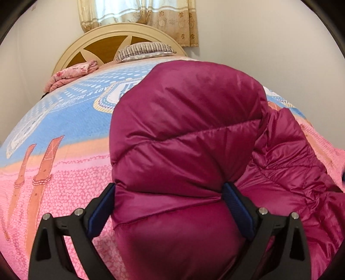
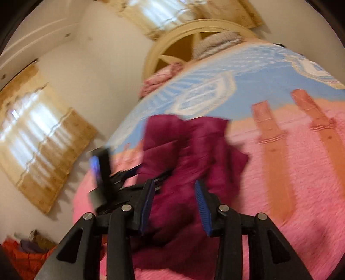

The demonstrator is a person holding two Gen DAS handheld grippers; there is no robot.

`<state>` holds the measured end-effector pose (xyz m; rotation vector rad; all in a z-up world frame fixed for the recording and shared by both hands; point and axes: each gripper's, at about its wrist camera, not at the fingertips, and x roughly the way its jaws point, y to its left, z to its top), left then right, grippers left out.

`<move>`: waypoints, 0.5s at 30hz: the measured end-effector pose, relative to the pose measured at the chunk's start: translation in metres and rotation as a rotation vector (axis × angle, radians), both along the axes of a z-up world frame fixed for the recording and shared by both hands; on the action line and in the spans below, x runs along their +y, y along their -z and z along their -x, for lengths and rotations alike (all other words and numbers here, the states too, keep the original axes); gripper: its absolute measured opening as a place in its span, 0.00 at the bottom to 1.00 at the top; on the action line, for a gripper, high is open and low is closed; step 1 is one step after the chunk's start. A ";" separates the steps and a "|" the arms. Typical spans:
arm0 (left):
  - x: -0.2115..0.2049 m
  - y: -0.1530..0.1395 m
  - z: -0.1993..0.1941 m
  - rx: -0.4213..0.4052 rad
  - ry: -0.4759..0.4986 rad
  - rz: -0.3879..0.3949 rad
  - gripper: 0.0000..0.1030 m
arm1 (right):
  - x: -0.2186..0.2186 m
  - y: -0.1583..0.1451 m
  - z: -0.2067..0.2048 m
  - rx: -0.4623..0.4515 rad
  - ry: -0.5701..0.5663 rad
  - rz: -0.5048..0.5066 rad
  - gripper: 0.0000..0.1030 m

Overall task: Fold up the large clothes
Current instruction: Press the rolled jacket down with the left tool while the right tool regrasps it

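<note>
A magenta quilted down jacket (image 1: 185,129) lies on the pink and blue bedspread (image 1: 64,172). My left gripper (image 1: 169,191) has its blue-padded fingers wide on either side of a thick puffy fold of the jacket, and the fabric fills the gap. In the blurred right wrist view the jacket (image 2: 189,155) is a rumpled heap. My right gripper (image 2: 175,193) has its fingers apart around the near part of the jacket. The left gripper (image 2: 101,172) shows there as a dark blur at the jacket's left edge.
A cream and wood headboard (image 1: 103,43) with a striped pillow (image 1: 144,50) and a folded pink blanket (image 1: 71,74) is at the bed's far end. Curtains (image 1: 138,15) hang behind. Orange clothes (image 2: 25,256) lie on the floor left of the bed.
</note>
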<state>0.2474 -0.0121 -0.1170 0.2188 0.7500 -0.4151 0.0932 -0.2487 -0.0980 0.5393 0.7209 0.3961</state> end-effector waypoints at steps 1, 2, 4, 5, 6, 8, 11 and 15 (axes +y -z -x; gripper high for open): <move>-0.001 0.000 0.000 -0.003 -0.003 -0.008 0.97 | 0.007 0.006 0.001 0.013 -0.021 0.006 0.39; -0.001 0.000 0.001 -0.004 -0.006 -0.016 0.97 | 0.012 0.012 0.002 0.028 -0.026 0.025 0.39; -0.004 0.001 0.002 -0.005 -0.007 -0.031 0.97 | 0.017 0.033 0.003 0.085 -0.001 0.084 0.39; -0.004 0.001 0.002 -0.003 -0.005 -0.036 0.97 | 0.016 0.043 0.004 0.103 0.002 0.083 0.39; -0.005 0.001 0.001 -0.001 -0.004 -0.040 0.97 | 0.015 0.049 0.004 0.103 0.002 0.079 0.38; -0.006 0.002 0.001 -0.001 -0.001 -0.043 0.97 | 0.011 0.058 0.007 0.106 -0.003 0.087 0.37; -0.011 0.003 0.005 -0.009 -0.002 -0.052 0.98 | 0.010 0.068 0.009 0.114 -0.003 0.069 0.35; -0.014 0.005 0.008 -0.025 -0.002 -0.063 0.98 | -0.006 0.082 0.015 0.120 0.002 -0.040 0.27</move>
